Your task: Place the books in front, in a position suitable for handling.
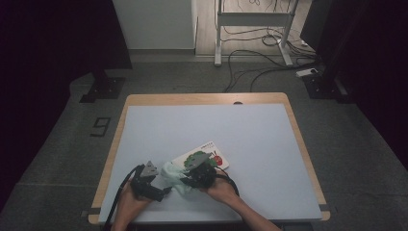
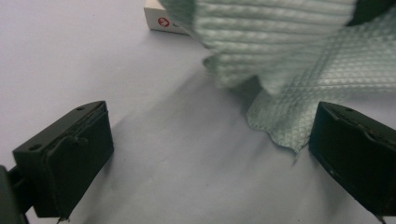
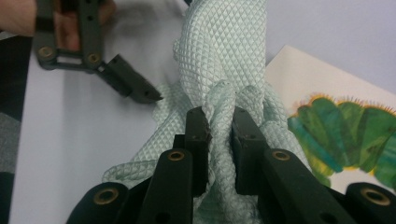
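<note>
Waffle-textured cloth (image 3: 219,60) – matt table (image 1: 202,130), probably laminate

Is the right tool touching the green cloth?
Touching. In the right gripper view the right tool has its two black jaws squeezed together on a bunched fold of the pale green cloth, which bulges out above and below them.

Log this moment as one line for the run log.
right claw: shut on mint cloth | left claw: open, cloth edge between jaws, not gripped | picture book: flat on table, beside cloth
</note>
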`<state>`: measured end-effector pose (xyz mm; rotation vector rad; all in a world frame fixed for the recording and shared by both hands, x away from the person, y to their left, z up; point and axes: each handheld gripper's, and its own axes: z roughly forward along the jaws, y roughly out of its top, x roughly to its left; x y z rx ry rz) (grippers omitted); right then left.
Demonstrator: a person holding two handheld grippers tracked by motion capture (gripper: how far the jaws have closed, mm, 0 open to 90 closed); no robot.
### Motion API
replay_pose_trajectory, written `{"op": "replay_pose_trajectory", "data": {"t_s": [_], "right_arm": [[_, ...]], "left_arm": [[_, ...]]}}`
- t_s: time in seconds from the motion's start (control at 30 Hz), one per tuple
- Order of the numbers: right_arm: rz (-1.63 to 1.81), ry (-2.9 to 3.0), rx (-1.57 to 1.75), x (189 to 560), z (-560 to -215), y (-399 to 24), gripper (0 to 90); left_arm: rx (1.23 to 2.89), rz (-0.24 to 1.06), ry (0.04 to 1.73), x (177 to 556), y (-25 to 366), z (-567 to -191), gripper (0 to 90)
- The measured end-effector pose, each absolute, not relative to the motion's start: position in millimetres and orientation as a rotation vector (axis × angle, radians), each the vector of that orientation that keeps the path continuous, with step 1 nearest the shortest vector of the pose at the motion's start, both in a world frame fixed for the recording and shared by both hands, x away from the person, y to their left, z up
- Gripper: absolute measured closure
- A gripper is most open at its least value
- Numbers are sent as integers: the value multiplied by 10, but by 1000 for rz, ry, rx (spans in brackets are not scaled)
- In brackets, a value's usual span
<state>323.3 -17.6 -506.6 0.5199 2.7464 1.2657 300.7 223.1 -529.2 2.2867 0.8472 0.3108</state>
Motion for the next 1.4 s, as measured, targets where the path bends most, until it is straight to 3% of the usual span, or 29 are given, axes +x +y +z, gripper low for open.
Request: {"op": "replay_pose_trajectory", "data": {"t_s": [0.5, 1.4], "right_arm": [[1274, 2748, 528, 3127, -5078, -320, 783], [1234, 2618, 762, 3414, -5123, -1050, 785]], "left_arm": [[2286, 311, 848, 3007, 2231, -5292, 0], [2285, 312, 849, 3007, 2230, -5293, 0]]}}
